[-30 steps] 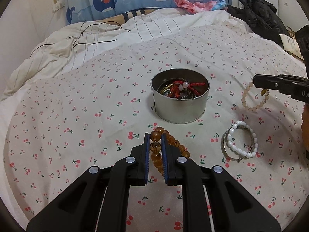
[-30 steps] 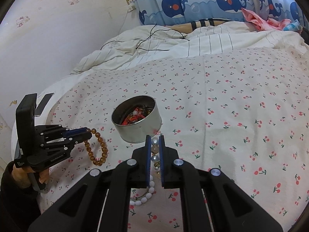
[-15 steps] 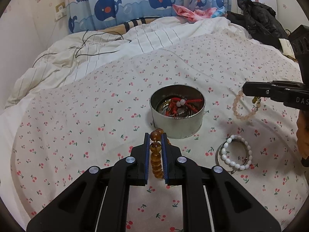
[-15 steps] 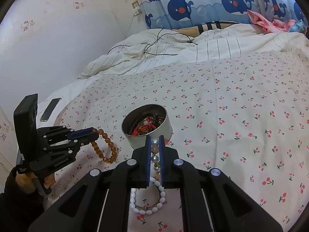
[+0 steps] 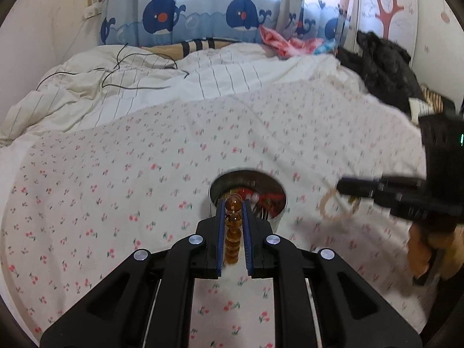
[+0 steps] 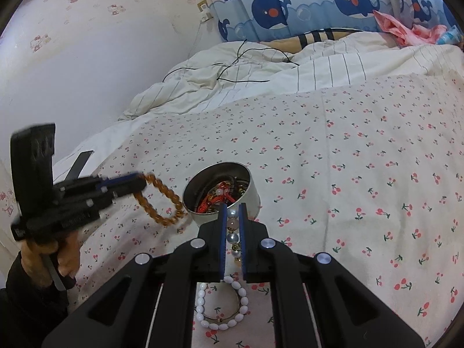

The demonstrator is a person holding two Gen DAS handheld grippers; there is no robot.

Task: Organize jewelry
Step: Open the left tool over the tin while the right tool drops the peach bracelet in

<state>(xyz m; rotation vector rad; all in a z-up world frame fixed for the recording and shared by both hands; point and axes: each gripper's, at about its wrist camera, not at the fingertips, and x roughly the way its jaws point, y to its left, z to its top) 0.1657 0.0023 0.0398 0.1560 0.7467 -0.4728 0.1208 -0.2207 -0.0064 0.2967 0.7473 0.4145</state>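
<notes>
while each tool [image 5: 234, 208] [image 6: 232, 211] pinches a bead bracelet near the tin [image 6: 252, 200], a white bracelet [image 6: 221, 304] lies beneath.

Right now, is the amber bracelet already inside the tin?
No, the amber bracelet hangs from the left claw, beside the tin, not in it.

Both grippers angle downward with fingers pinched nearly together, the left gripper [image 5: 234, 211] clamped on what it carries, the right gripper [image 6: 233, 217] likewise, each gripped by a hand [image 6: 50, 253].
</notes>
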